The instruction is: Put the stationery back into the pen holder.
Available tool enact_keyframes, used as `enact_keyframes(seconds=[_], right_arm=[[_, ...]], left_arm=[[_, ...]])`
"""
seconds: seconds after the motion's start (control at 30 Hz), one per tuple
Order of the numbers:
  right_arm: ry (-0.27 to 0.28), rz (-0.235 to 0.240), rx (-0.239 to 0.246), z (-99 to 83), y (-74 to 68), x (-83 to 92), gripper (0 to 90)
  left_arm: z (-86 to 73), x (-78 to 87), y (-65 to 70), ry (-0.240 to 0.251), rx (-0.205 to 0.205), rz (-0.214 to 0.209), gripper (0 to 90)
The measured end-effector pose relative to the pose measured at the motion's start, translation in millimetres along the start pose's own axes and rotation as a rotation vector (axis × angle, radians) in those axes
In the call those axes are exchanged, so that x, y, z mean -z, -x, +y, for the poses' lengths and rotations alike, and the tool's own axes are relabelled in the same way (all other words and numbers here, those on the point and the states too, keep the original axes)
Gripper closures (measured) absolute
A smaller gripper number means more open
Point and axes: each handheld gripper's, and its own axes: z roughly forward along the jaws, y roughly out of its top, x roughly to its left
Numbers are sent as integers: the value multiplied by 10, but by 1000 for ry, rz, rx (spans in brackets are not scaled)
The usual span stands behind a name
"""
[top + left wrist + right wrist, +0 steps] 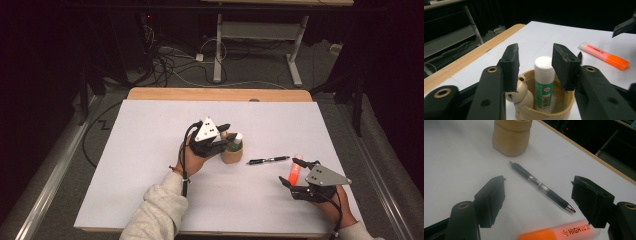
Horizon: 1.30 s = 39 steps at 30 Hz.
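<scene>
Tan, soft-sided round cup (pixel 544 110) stands mid-worktop, holding an upright white-capped green glue stick (pixel 544 82) and a small beige wooden figure (pixel 522 93), which seems to lean on the cup's wall. Left tongs (pixel 535 66) hang just above the cup, their pads flanking the glue stick's cap without pressing it. Right tongs (pixel 537 197) gape wide at the near right, gripping nothing, over an orange highlighter (pixel 556 231). Between cup and highlighter a black ballpoint pen (pixel 541 187) lies flat on the white worktop (pixel 150 165)

Open fingers (pixel 491 202) flank pen (pixel 541 187) — orange highlighter (pixel 559 232) below.
</scene>
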Motion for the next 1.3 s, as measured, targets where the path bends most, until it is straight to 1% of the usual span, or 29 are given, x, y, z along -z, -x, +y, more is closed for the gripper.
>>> enact_keyframes(seconds=[0.17, 0.2, 0.27, 0.3, 0.37, 0.4, 0.47, 0.53, 0.6, 0.63, 0.67, 0.77, 0.87, 0.9, 0.93, 0.97, 1.0, 1.03, 1.07, 1.1, 1.17, 1.23, 1.3], right_arm=[[-2, 1, 2, 2, -9, -5, 275], [-2, 1, 2, 3, -9, -4, 275], [-2, -1, 0, 2, -7, -5, 275], [-3, -2, 0, 1, -7, -6, 275], [-3, 1, 0, 1, -9, -6, 275], [-4, 1, 0, 1, -10, -7, 275], [-5, 2, 0, 1, -12, -10, 275], [-7, 2, 4, 1, -16, -15, 275], [-9, 2, 6, 0, -18, -16, 275], [-9, 2, 5, 1, -17, -16, 275], [-8, 2, 5, 1, -16, -16, 275], [-9, 1, 3, -4, -8, -13, 275], [-11, -1, -3, -11, 0, -11, 275], [-10, -1, -2, -11, 6, -9, 275], [-10, -1, -3, -11, 9, -8, 275], [-10, -2, -5, -12, 12, -4, 275], [-9, -2, -4, -13, 14, -1, 275], [-10, -4, -4, -15, 16, 1, 275], [-10, -6, -3, -18, 17, 4, 275], [-12, -7, -8, -20, 17, 7, 275], [-14, -10, -10, -29, 21, 15, 274], [-16, -11, -13, -38, 23, 26, 274], [-17, -16, -14, -46, 23, 37, 273]], left_arm=[[-7, 120, 55, -10, -51, 5, 552], [-8, 137, 62, -14, -56, 5, 529], [-19, 178, 82, -25, -65, 1, 524], [-26, 199, 104, -44, -85, 7, 495], [-39, 226, 134, -72, -106, 15, 482], [-51, 245, 149, -68, -108, 18, 444], [-73, 283, 168, -66, -115, 24, 443], [-89, 319, 183, -78, -129, 44, 442], [-113, 352, 197, -82, -131, 56, 442], [-124, 363, 205, -84, -132, 69, 419], [-139, 375, 215, -89, -134, 76, 371], [-191, 416, 233, -117, -147, 82, 371], [-255, 485, 240, -137, -150, 98, 314], [-272, 505, 239, -135, -143, 94, 310], [-300, 541, 238, -139, -140, 93, 282], [-322, 574, 239, -145, -146, 102, 262], [-342, 608, 240, -147, -146, 110, 262], [-363, 644, 240, -144, -140, 108, 259], [-376, 673, 240, -144, -142, 114, 241], [-395, 708, 242, -139, -140, 130, 229], [-430, 778, 238, -136, -134, 132, 227], [-472, 845, 238, -138, -133, 146, 224], [-508, 891, 237, -144, -132, 152, 183]])
